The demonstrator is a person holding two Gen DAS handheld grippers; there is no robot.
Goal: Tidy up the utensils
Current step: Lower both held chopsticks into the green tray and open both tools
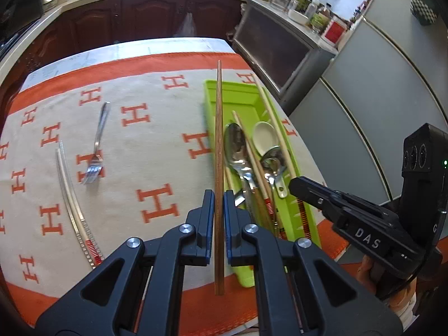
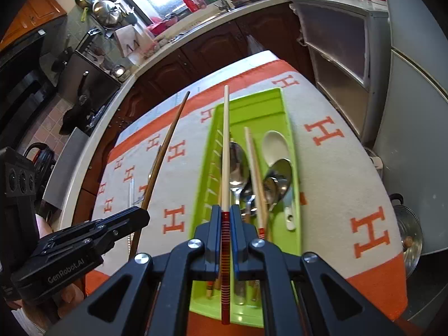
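- The right gripper (image 2: 226,218) is clamped on a pale chopstick (image 2: 225,140), directly above the green tray (image 2: 282,106); its long axis follows the tray's length.
- The left gripper (image 1: 219,204) is clamped on a brown chopstick (image 1: 219,128), just left of the tray.

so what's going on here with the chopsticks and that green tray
A person holds a gripper in each hand. The left gripper clamps a dark brown wooden chopstick, the right gripper a cream chopstick with red bands, above the lime green plastic tray holding spoons and chopsticks. A metal fork lies on the orange-patterned cloth.
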